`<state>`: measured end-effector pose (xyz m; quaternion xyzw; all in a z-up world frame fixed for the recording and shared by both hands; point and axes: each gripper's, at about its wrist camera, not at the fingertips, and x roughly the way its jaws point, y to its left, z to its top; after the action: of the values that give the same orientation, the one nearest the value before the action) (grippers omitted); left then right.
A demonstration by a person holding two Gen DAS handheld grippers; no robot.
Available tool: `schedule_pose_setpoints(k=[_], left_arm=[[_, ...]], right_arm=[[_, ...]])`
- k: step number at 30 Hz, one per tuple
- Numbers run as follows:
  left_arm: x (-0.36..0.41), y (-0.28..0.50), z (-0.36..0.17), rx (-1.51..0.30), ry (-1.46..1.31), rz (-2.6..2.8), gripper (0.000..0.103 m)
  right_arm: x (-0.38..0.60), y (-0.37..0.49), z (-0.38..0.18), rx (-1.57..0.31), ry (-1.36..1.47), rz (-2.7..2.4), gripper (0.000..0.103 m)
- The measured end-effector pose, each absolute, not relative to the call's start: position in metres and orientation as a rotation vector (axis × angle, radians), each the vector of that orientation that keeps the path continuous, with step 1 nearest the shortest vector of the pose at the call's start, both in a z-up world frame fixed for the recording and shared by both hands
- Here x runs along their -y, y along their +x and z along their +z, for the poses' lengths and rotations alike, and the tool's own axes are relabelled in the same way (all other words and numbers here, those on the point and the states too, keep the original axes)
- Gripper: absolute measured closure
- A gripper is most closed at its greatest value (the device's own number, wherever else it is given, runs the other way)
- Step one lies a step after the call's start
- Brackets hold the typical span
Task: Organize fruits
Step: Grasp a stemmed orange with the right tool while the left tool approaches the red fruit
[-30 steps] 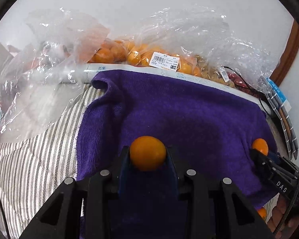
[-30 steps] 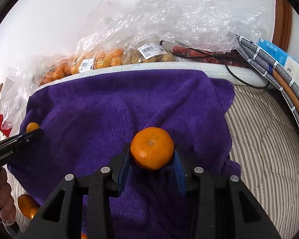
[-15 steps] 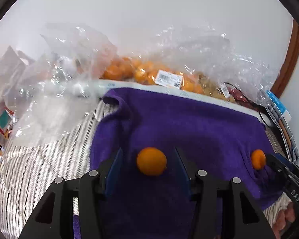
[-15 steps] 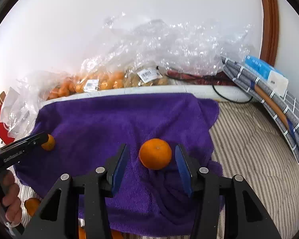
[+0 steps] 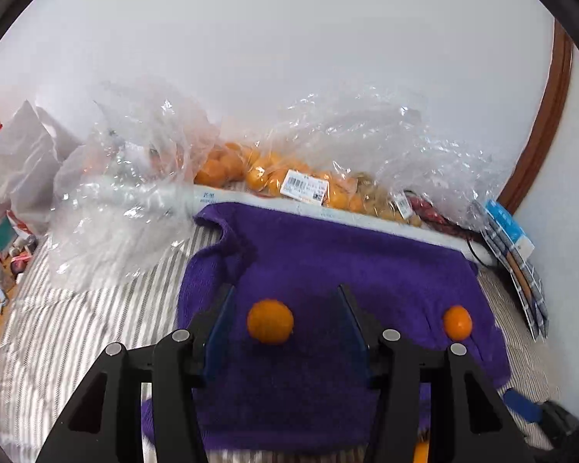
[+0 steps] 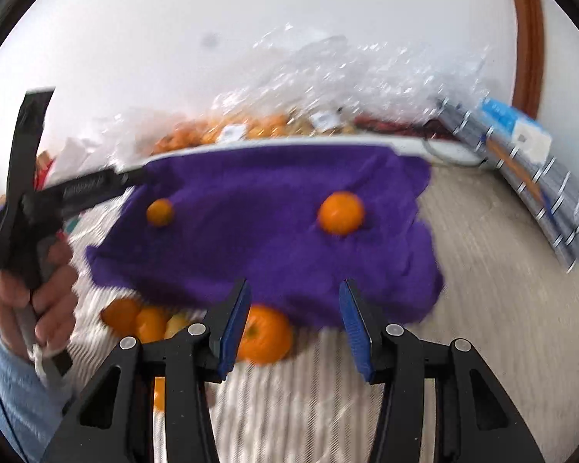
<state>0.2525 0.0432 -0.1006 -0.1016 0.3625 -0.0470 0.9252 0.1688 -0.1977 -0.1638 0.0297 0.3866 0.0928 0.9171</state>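
Observation:
Two oranges lie apart on a purple towel (image 5: 366,262). The smaller orange (image 5: 270,322) sits between the fingers of my left gripper (image 5: 285,297), which is open, its blue pads clear of the fruit. The larger orange (image 5: 457,322) rests toward the towel's right side. In the right wrist view the larger orange (image 6: 341,213) and the smaller orange (image 6: 160,212) lie on the towel (image 6: 251,239), well beyond my right gripper (image 6: 294,285). That gripper is open with nothing held. A hand (image 6: 31,293) holds the left gripper (image 6: 135,175) at the towel's left edge.
Several loose oranges (image 6: 264,335) lie on the striped bedding (image 6: 482,308) at the towel's near edge. Crinkled plastic bags of oranges (image 5: 289,177) line the white wall. A folded checked cloth and blue box (image 6: 521,139) lean at the right. Clutter (image 5: 4,223) sits far left.
Both grippers let go of their oranges, which stay on the towel. Both then rose and drew back, the right one farther, so the loose oranges before the towel came into view.

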Motion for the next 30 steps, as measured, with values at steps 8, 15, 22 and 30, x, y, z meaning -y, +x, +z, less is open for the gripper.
schedule_pose_setpoints(k=[8, 15, 22, 30], left_arm=[[-0.062, 0.187, -0.109, -0.732, -0.149, -0.132, 0.039], [-0.070, 0.171, -0.118, -0.678, -0.129, -0.121, 0.039], [-0.072, 0.169, -0.118, -0.653, -0.137, -0.145, 0.039], [-0.078, 0.169, -0.121, -0.669, -0.149, -0.140, 0.039]], right_arm=[[0.189, 0.163, -0.197, -0.852, 0.074, 0.246, 0.054], [0.187, 0.171, -0.204, -0.860, 0.116, 0.286, 0.054], [0.190, 0.167, -0.201, -0.861, 0.125, 0.291, 0.062], [0.203, 0.150, -0.190, -0.833, 0.105, 0.224, 0.065]])
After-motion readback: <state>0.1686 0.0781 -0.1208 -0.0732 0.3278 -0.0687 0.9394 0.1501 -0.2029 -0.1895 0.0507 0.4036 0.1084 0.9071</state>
